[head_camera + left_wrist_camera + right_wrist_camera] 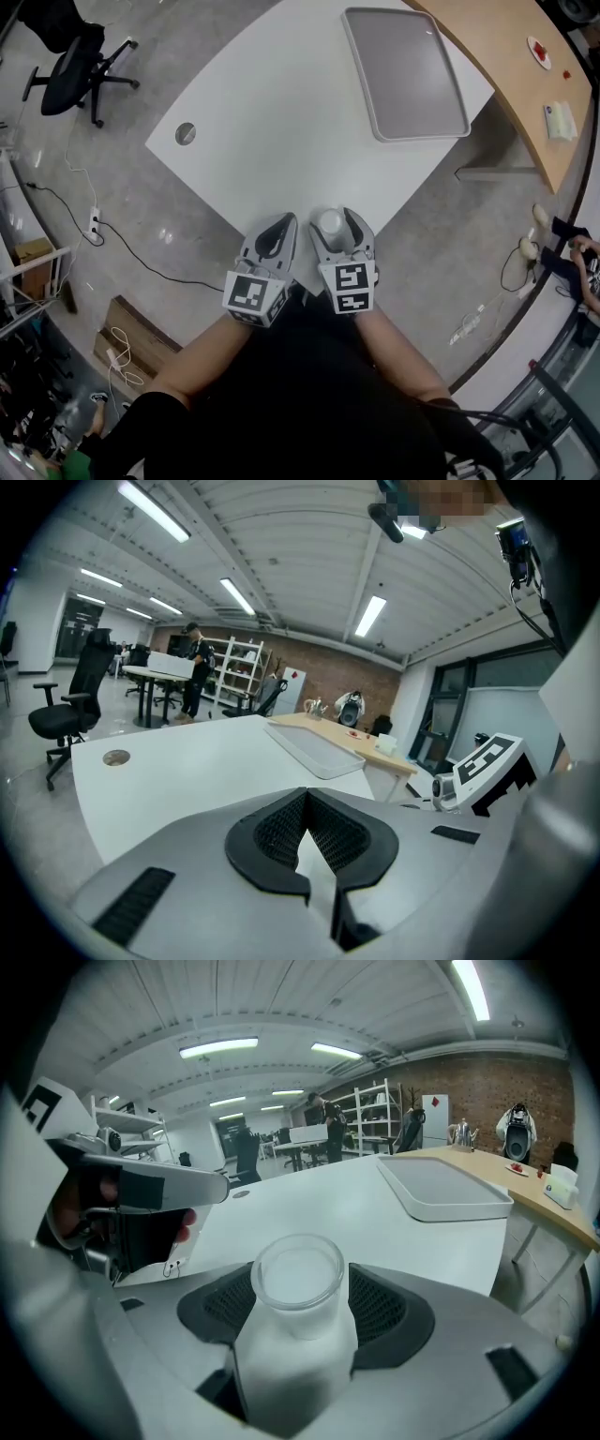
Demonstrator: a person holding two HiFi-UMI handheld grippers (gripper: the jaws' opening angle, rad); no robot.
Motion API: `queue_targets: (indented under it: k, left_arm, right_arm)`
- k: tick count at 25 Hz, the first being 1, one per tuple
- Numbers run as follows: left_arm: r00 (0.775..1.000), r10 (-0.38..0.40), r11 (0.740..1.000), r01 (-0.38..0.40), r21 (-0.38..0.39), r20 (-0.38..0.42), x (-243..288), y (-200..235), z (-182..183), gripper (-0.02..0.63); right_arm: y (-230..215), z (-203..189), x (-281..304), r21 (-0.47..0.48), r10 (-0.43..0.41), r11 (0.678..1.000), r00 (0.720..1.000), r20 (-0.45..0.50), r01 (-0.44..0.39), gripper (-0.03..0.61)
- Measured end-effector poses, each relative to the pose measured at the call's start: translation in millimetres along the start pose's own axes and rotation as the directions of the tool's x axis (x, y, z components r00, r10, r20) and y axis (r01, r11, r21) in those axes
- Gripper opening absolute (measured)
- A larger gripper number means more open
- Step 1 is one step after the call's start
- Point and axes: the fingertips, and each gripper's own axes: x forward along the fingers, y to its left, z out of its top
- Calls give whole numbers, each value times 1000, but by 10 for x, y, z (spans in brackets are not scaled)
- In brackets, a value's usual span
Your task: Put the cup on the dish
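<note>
A white frosted cup (329,223) stands at the near edge of the white table (281,112). My right gripper (336,227) is around it, one jaw on each side, open. In the right gripper view the cup (298,1321) fills the gap between the dark pads (384,1312) without a clear squeeze. My left gripper (277,232) hovers just left of it, shut, with nothing between its pads (281,832). The dish is a grey rectangular tray (405,73) at the table's far right, seen also as the tray (319,750) in the left gripper view and the tray (448,1190) in the right gripper view.
A round cable hole (186,133) sits in the table's left part. A curved wooden desk (525,84) with small items adjoins at the right. On the floor are an office chair (70,61), cables and a cardboard box (131,342). A person stands far off (195,667).
</note>
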Motion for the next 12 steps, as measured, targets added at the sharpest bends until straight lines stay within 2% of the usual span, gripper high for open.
queue_targets:
  k: [6, 12]
  left_arm:
    - [1000, 5, 1000, -5, -1, -18, 77, 18, -89, 8]
    - [1000, 5, 1000, -6, -8, -23, 91, 56, -159, 8]
  right_arm:
    - [-18, -60, 145, 6, 14, 1000, 1000, -4, -14, 255]
    - [-24, -42, 198, -37, 3, 999, 1000, 27, -2, 255]
